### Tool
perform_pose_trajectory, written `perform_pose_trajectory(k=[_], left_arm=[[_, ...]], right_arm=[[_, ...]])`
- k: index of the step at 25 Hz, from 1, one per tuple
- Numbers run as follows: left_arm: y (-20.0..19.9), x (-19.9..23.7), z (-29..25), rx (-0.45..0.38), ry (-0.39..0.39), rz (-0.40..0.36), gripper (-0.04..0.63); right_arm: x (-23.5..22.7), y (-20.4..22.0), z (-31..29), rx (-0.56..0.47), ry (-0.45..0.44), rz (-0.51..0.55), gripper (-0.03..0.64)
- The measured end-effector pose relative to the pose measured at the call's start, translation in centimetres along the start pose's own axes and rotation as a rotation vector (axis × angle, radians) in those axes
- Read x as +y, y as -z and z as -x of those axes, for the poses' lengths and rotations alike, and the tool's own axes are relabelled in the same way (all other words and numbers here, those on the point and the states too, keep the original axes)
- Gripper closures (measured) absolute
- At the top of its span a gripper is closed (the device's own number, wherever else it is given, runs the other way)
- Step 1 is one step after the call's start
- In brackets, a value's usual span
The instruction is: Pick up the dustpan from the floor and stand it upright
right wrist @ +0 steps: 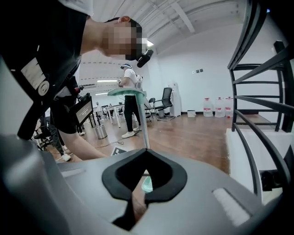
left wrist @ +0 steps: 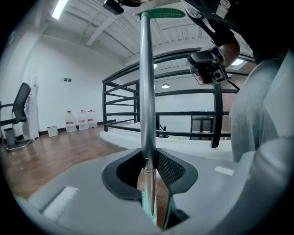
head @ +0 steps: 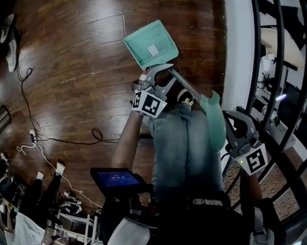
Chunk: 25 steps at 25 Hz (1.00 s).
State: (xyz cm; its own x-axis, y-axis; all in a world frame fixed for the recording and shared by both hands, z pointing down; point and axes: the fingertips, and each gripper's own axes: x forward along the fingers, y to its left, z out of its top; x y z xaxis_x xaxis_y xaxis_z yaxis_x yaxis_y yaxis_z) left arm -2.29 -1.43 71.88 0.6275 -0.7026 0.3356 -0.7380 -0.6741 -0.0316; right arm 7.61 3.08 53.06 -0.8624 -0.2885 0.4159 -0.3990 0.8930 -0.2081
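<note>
The teal dustpan (head: 151,44) hangs above the wooden floor, pan at the far end. Its metal pole (head: 185,85) slants back toward me to a teal grip (head: 214,120). My left gripper (head: 159,76) is shut on the pole just behind the pan. In the left gripper view the pole (left wrist: 146,92) rises straight up from between the jaws of the left gripper (left wrist: 148,160). My right gripper (head: 233,124) sits beside the teal grip. Its tips meet in the right gripper view (right wrist: 146,151), with nothing pressed between them. The pole (right wrist: 141,121) and pan (right wrist: 126,93) show beyond it.
A black railing (head: 272,65) on a white ledge (head: 238,41) runs along the right. A cable (head: 68,140) snakes over the floor at left, near a metal bin (head: 0,120) and people's feet (head: 50,183). A lit screen (head: 115,178) is at my waist.
</note>
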Motion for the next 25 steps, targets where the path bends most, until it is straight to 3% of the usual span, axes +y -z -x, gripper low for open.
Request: perform_pose_trajectory(k=[3, 6, 9, 12, 15, 17, 19, 25], left_arm=[[-0.4, -0.5, -0.5, -0.010, 0.025, 0.055, 0.458], [-0.8, -0.1, 0.5, 0.000, 0.030, 0.107, 0.309], [-1.8, 0.6, 2.6, 0.032, 0.015, 0.137, 0.282], [-3.5, 1.4, 6.2, 0.069, -0.030, 0.137, 0.309], [-8.0, 1.8, 11.4, 0.079, -0.085, 0.168, 0.360], [-12.4, 1.1, 14.8, 0.086, -0.121, 0.178, 0.447], [-17.6, -0.4, 17.9, 0.078, -0.146, 0.167, 0.578], [-29.5, -1.7, 24.3, -0.007, -0.194, 0.125, 0.579]], right_arm=[[-0.5, -0.4, 0.5, -0.003, -0.006, -0.022, 0.615], [-0.4, -0.9, 1.0, 0.007, -0.005, -0.061, 0.615], [-0.6, -2.1, 1.9, 0.020, 0.011, -0.099, 0.615], [-0.3, -4.8, 3.0, 0.000, 0.026, -0.120, 0.615], [0.8, -8.3, 4.4, -0.026, 0.029, -0.125, 0.615], [2.1, -11.1, 6.2, -0.039, 0.039, -0.122, 0.615], [4.2, -14.5, 8.1, -0.073, 0.042, -0.106, 0.615], [9.8, -20.7, 7.7, -0.193, -0.038, -0.038, 0.615]])
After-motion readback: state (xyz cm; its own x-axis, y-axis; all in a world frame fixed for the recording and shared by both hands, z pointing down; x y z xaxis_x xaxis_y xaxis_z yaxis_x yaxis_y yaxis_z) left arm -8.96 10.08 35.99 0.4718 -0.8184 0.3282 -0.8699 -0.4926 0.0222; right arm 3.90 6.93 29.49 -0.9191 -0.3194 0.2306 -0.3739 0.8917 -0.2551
